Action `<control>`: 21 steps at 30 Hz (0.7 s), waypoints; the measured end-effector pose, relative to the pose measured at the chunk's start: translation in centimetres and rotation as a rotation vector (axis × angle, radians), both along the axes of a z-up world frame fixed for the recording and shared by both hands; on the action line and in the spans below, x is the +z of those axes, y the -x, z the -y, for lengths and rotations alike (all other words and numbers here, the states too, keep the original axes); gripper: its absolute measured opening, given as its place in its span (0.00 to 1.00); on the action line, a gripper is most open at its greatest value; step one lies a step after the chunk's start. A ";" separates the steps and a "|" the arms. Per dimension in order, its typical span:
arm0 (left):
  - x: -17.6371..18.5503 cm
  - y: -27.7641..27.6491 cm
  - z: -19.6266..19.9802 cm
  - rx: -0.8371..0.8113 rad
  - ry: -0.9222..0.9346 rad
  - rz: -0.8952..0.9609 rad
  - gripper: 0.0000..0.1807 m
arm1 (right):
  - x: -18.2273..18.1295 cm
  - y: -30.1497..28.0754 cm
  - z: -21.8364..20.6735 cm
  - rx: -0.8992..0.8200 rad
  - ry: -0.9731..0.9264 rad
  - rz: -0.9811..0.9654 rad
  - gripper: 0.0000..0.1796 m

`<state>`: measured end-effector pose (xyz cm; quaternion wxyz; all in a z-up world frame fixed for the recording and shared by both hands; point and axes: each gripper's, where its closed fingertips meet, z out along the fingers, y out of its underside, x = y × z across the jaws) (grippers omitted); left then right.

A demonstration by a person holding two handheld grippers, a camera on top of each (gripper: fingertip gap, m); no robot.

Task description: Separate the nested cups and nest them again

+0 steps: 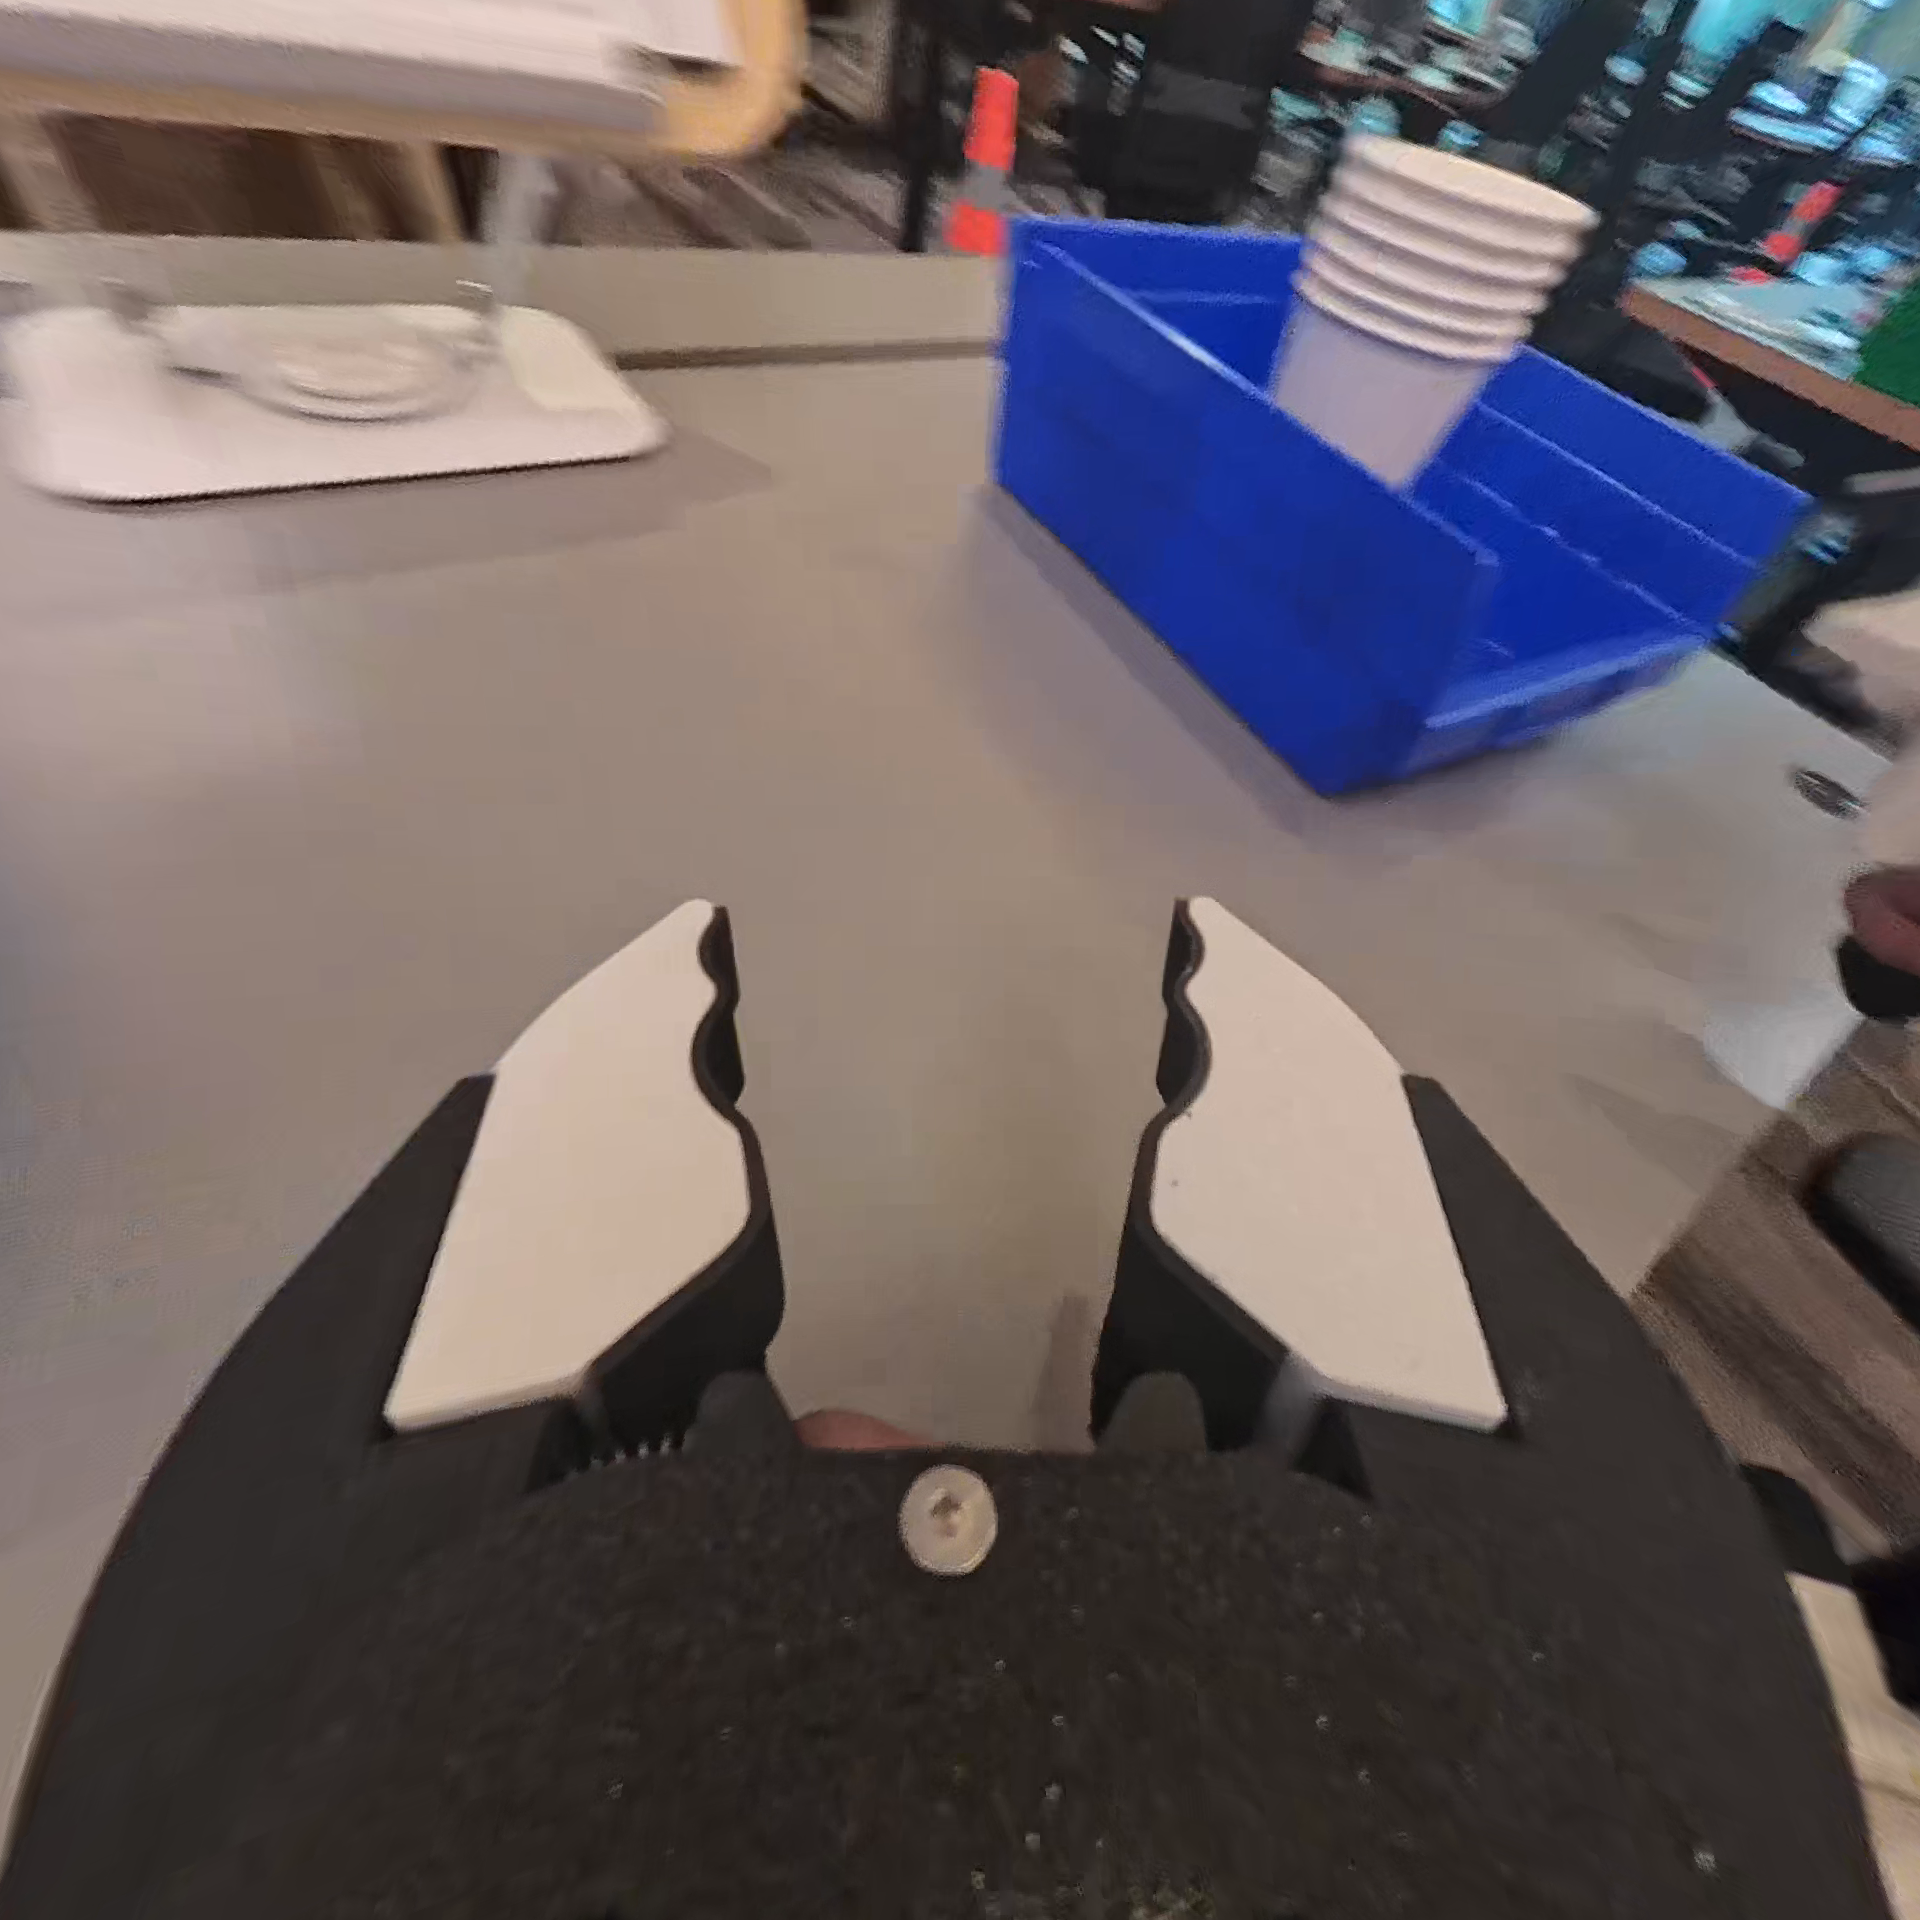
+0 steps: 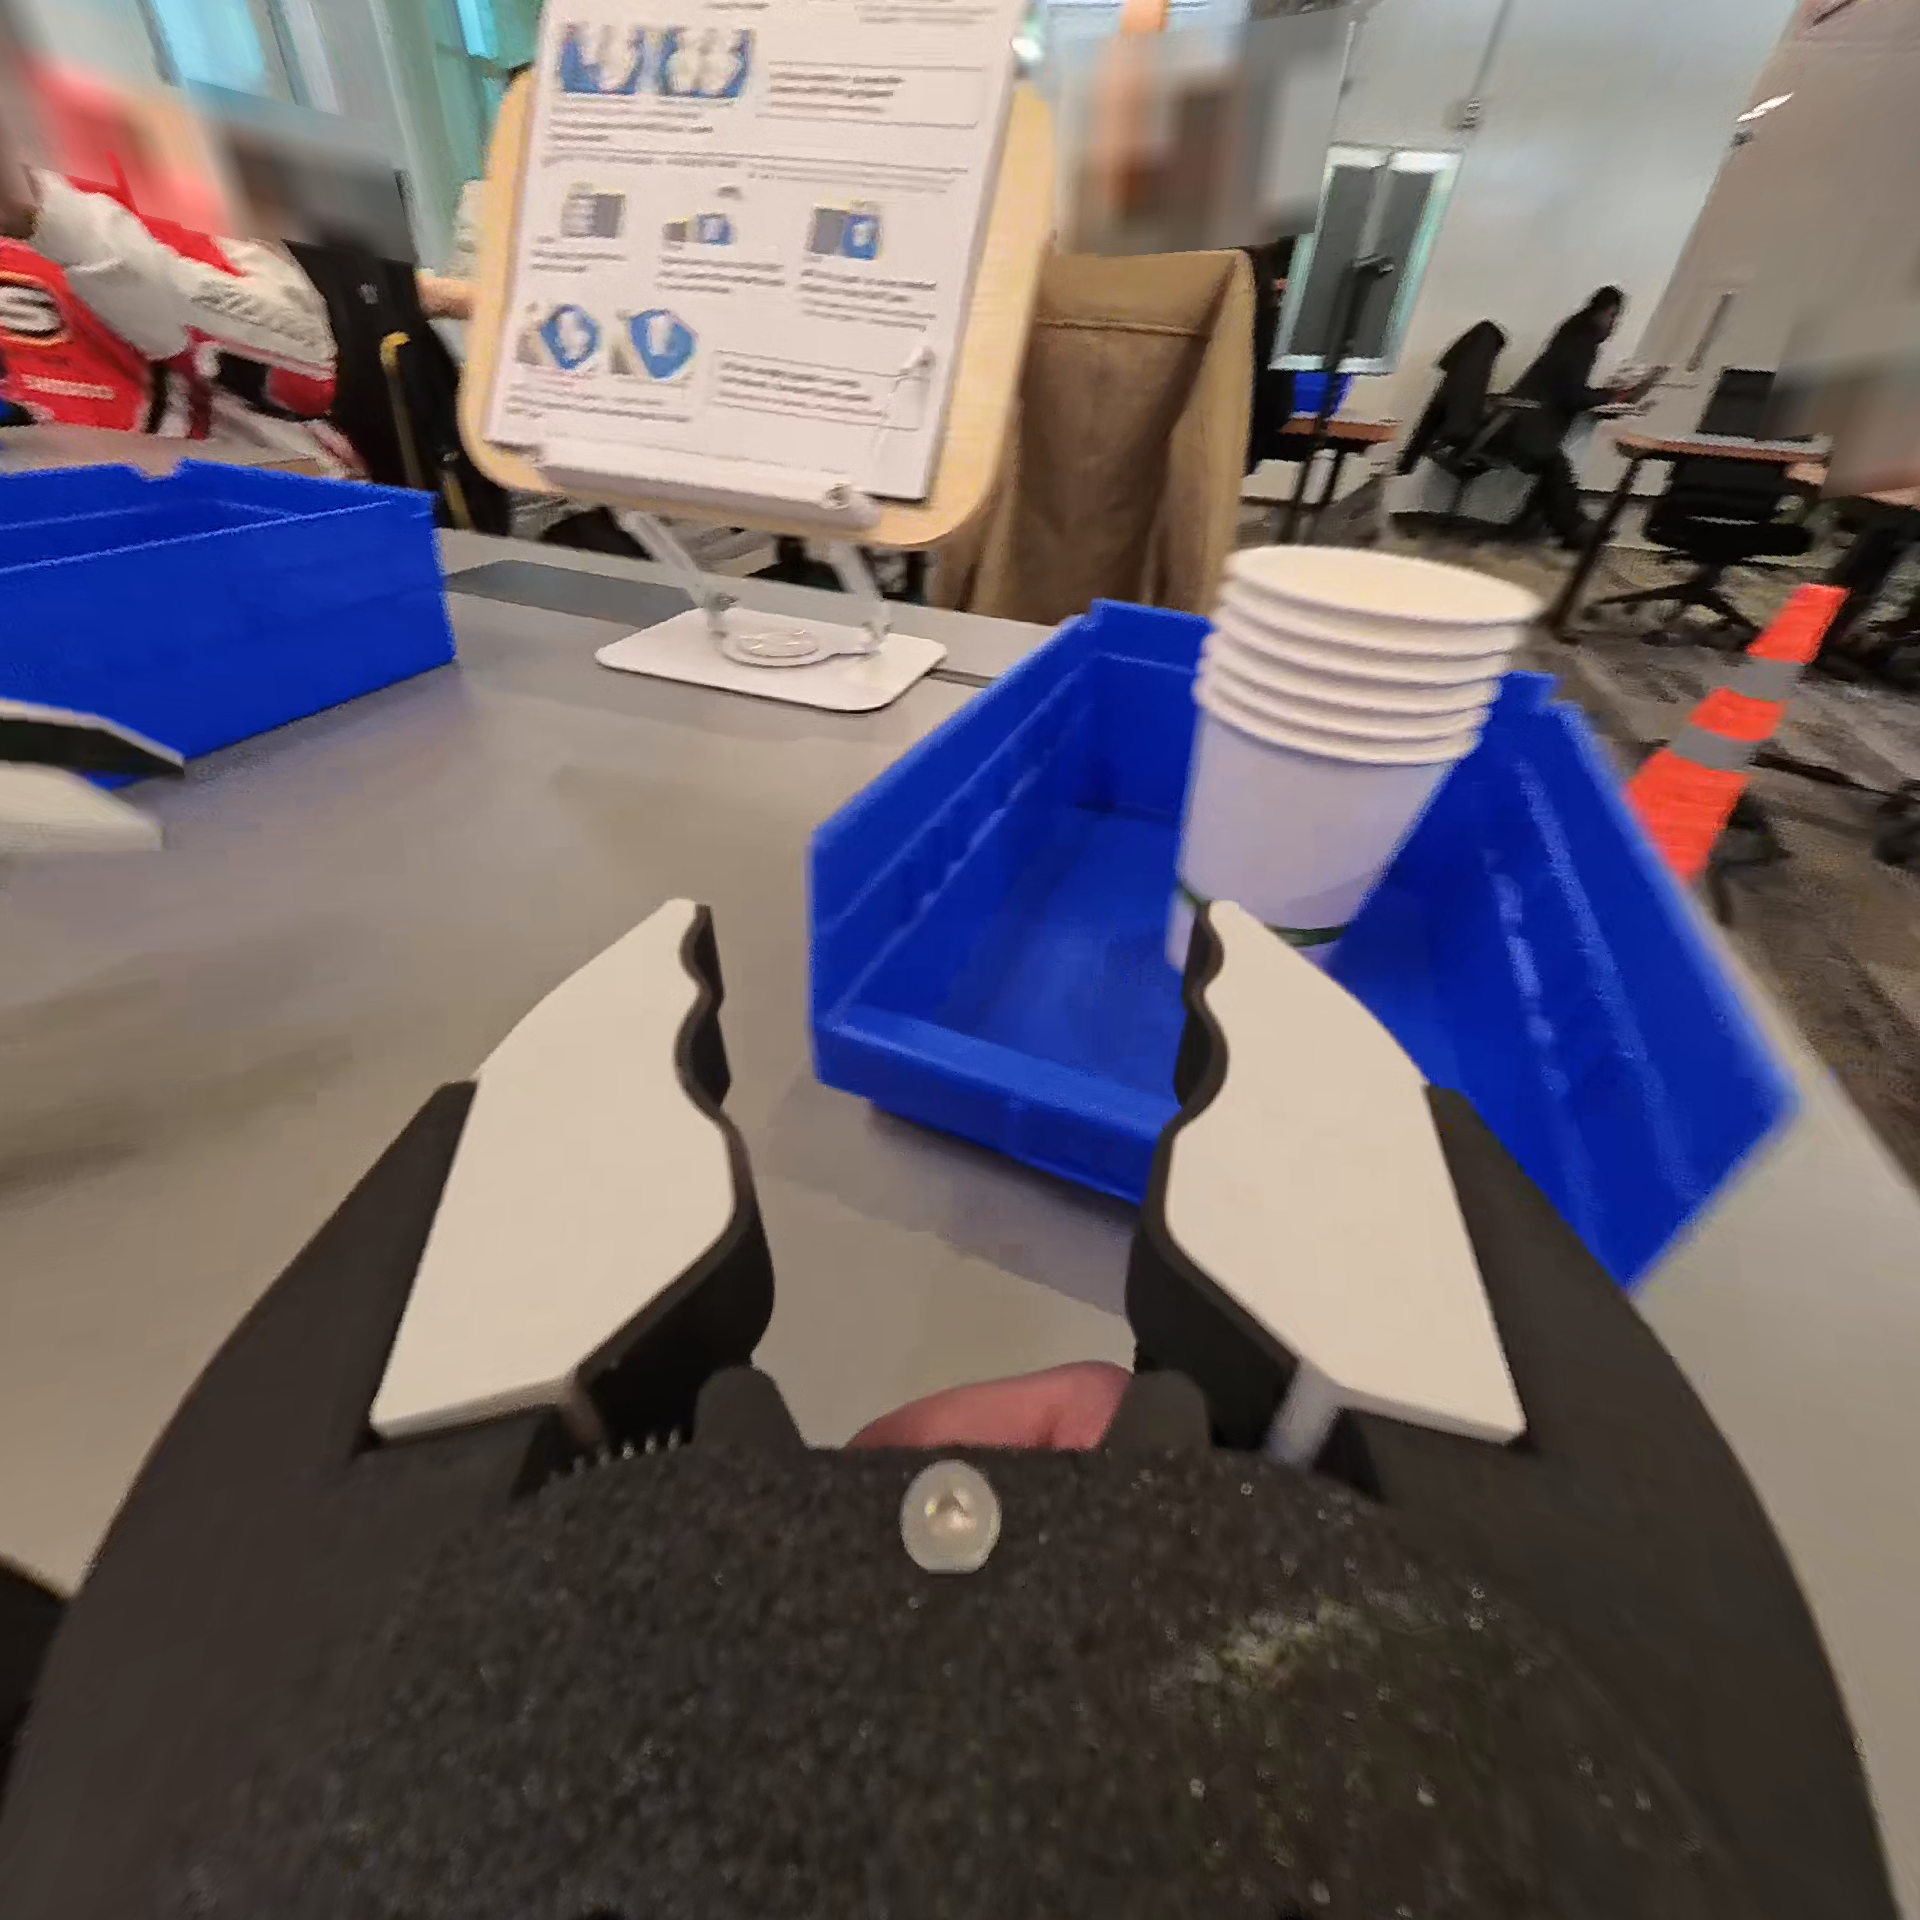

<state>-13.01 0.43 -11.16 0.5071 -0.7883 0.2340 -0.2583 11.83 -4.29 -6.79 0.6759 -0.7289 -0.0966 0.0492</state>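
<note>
A stack of several nested white paper cups (image 2: 1340,727) stands tilted in a blue bin (image 2: 997,997) on the grey table. It also shows in the left wrist view (image 1: 1403,301), in the same blue bin (image 1: 1226,551), far ahead and to the right. My right gripper (image 2: 951,920) is open and empty, just short of the bin's near wall, its right fingertip in front of the stack's base. My left gripper (image 1: 951,914) is open and empty over bare table, well short of the bin. Its fingertip (image 2: 83,758) shows at the left edge of the right wrist view.
A second blue bin (image 2: 208,603) sits at the far left. A stand holding an instruction sheet (image 2: 748,312) rests on a white base (image 2: 769,665) at the table's back, also in the left wrist view (image 1: 312,405). Orange cones (image 2: 1725,727) and seated people are beyond the table.
</note>
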 end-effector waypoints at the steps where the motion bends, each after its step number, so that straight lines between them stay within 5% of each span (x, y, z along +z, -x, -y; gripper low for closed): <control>1: -0.1 -2.7 0.5 -0.053 0.000 -0.015 0.43 | 0.3 -1.6 0.0 -0.046 -0.003 -0.006 0.47; 10: -0.3 -23.4 -1.3 -0.167 -0.057 -0.086 0.41 | -2.2 -13.9 0.9 -0.369 0.130 -0.151 0.41; 17: -2.3 -22.9 -5.2 0.031 0.071 -0.027 0.31 | -5.5 -15.2 -2.1 -0.395 0.248 -0.193 0.40; 19: -2.4 -22.2 -5.5 0.054 0.121 0.005 0.14 | -6.5 -14.9 -3.4 -0.404 0.294 -0.194 0.40; 21: -2.2 -21.2 -6.1 0.104 0.111 -0.031 0.08 | -7.1 -14.9 -4.3 -0.430 0.329 -0.178 0.38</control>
